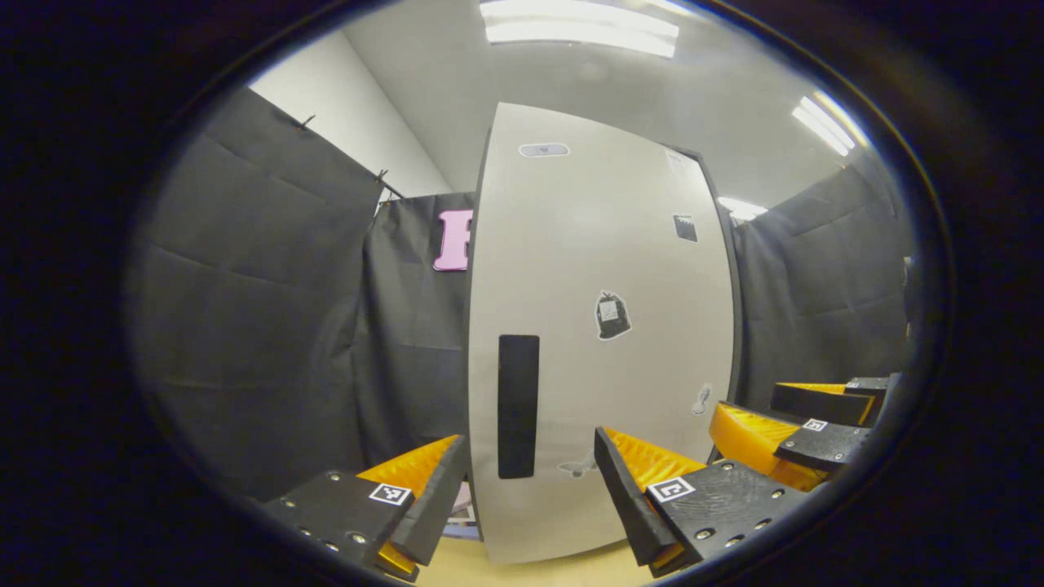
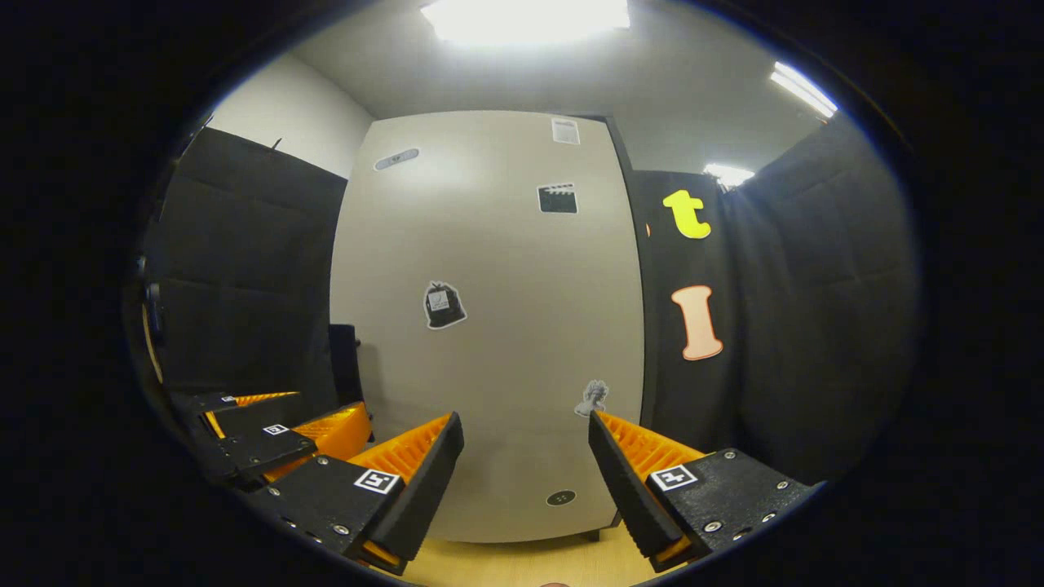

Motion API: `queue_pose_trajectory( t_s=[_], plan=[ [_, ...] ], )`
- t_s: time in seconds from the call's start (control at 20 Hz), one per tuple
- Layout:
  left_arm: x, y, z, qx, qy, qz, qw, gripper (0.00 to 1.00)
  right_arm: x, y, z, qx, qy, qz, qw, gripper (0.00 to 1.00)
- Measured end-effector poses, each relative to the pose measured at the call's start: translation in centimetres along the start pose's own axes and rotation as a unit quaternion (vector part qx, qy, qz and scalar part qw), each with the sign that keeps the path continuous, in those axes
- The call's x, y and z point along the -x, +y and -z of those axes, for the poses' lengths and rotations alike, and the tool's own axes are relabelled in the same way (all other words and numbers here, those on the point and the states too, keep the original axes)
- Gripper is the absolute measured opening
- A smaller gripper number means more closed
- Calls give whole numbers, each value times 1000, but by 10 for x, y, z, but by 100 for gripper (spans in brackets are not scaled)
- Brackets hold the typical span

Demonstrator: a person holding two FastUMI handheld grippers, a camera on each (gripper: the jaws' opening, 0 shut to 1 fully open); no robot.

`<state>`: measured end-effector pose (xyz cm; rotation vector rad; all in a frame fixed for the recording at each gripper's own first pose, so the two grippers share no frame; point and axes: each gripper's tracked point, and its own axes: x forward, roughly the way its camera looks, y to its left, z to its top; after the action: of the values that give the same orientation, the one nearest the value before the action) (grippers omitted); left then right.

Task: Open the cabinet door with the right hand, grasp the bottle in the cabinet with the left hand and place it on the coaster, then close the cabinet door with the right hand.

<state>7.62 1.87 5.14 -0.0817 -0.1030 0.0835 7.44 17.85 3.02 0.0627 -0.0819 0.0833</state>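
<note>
Here we are at the opening step, cabinet not yet touched; the tall pale grey flat-fronted cabinet door (image 1: 603, 326) stands shut and fills the middle of the left claw view, with black booth cloth hanging to either side of it; it sits on a light wooden worktop (image 1: 522, 571) whose strip shows along the bottom; the bottle should be behind that door by the task's wording, but it is hidden, and I cannot say where the coaster lies; on the door's left edge runs a tall black rectangular recessed handle (image 1: 518, 406), and that looks to me like the thing the right hand must go for; small stickers dot the panel, among them a dark bag-shaped sticker (image 2: 444, 306) near the middle; now the claws; the left claw (image 1: 530, 481) is level and pointed at the lower door, fingers spread wide with nothing between them, the handle framed in the gap but well short of contact; the right claw (image 2: 526, 465) is likewise spread and empty, aimed at the lower middle of the door, not touching it; each shows beside the other, side by side and near; my read is that the next move calls for the right claw to slide across toward that handle, hook its edge and swing the door out, while the left waits clear of the swing.
</note>
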Motion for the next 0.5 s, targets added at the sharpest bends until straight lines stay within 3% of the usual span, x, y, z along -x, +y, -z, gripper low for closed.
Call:
queue_pose_trajectory(
  t_s=[0.2,0.5],
  plan=[
    [-6,-14,6,-6,6,14,1000,89,-4,-9,14,-4,21,15,1000,95],
    [-11,-18,15,11,21,20,1000,89,-7,-6,11,-2,20,5,1000,95]
  ],
)
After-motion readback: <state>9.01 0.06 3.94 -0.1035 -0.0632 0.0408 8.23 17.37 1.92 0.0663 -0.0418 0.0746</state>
